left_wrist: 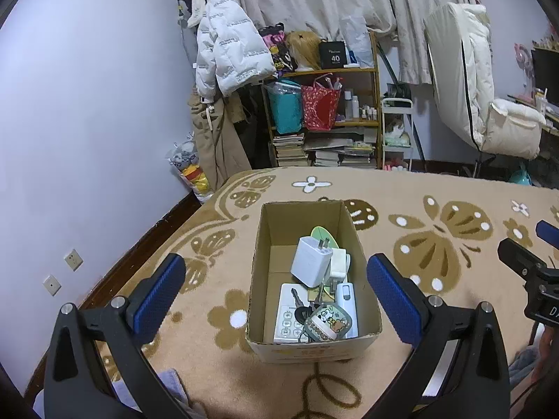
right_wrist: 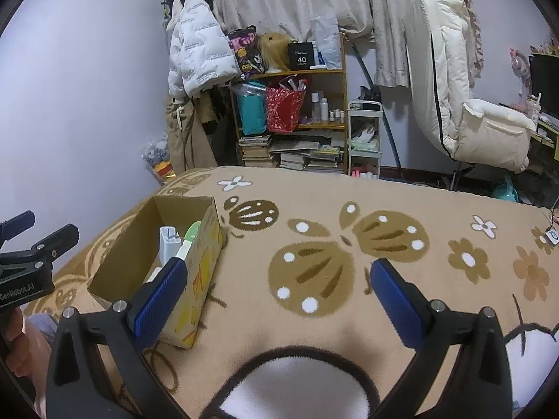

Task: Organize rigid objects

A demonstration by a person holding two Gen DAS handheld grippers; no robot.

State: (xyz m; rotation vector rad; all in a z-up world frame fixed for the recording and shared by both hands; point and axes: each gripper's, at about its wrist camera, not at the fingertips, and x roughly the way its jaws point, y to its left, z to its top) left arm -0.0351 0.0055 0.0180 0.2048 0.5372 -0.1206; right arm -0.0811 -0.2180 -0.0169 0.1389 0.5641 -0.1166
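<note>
An open cardboard box [left_wrist: 262, 244] sits on a tan blanket with a butterfly pattern. Inside it lie a white charger plug [left_wrist: 311, 262], a white remote [left_wrist: 288, 317], keys with a cartoon keychain [left_wrist: 326, 323], a white rectangular device [left_wrist: 346, 298] and a green item [left_wrist: 323, 235]. My left gripper [left_wrist: 276, 296] hovers open just in front of the box, nothing between its blue pads. My right gripper [right_wrist: 276, 300] is open over bare blanket to the right of the box [right_wrist: 195, 279]. Each gripper shows at the edge of the other's view: the right one [left_wrist: 527, 262], the left one [right_wrist: 28, 241].
The blanket [right_wrist: 349, 216] covers a bed that ends at a purple wall on the left. Beyond the far edge stand a bookshelf [left_wrist: 325, 111] with bags and books, hanging coats [left_wrist: 227, 52] and a padded white chair [left_wrist: 489, 104]. A small white object [right_wrist: 553, 235] lies at the blanket's right edge.
</note>
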